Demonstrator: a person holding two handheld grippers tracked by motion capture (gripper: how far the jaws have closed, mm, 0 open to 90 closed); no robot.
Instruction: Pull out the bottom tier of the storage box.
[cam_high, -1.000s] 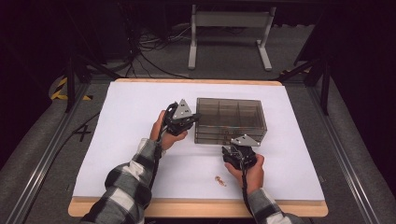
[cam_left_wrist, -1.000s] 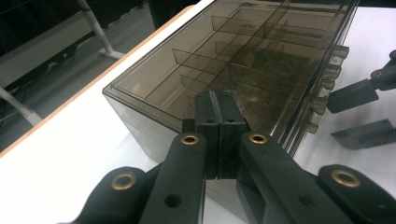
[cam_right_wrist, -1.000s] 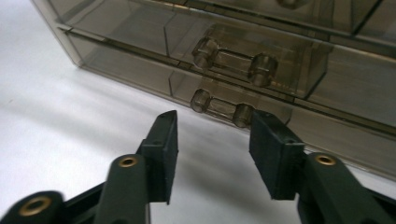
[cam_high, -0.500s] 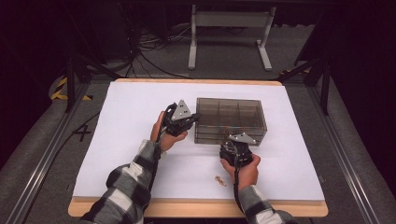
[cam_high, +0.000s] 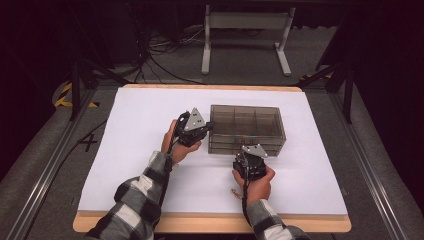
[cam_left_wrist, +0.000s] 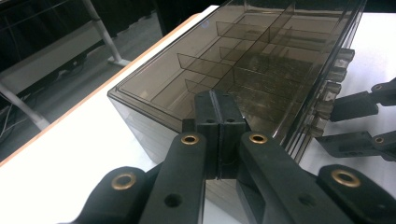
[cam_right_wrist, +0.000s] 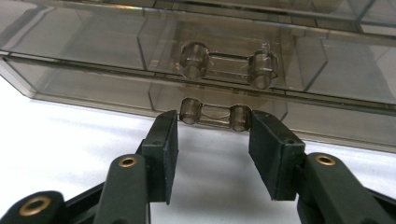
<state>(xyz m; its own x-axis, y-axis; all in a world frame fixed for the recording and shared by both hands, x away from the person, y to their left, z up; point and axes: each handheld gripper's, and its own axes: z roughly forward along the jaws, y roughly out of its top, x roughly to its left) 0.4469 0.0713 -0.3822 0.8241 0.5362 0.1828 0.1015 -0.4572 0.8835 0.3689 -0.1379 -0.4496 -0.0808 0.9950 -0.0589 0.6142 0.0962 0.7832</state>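
A smoky see-through drawer box (cam_high: 247, 130) with divided compartments stands on the white table. My left gripper (cam_high: 197, 127) is at the box's left end. Its jaws are shut with nothing between them, and the tips (cam_left_wrist: 217, 112) rest against the box's upper edge (cam_left_wrist: 154, 100). My right gripper (cam_high: 250, 159) faces the box's front. It is open (cam_right_wrist: 214, 126), one jaw on each side of the lower drawer's clear handle (cam_right_wrist: 214, 114) and close to it. A second handle (cam_right_wrist: 227, 63) sits on the drawer above. The right gripper's jaws (cam_left_wrist: 359, 121) also appear in the left gripper view.
A small brownish object (cam_high: 233, 191) lies on the white sheet (cam_high: 135, 145) beside the right hand. The table's wooden front edge (cam_high: 210, 222) runs below the forearms. A metal stand (cam_high: 245, 30) is on the floor behind the table.
My right gripper has shifted slightly left along the box's front. The left gripper has stayed against the box's left end.
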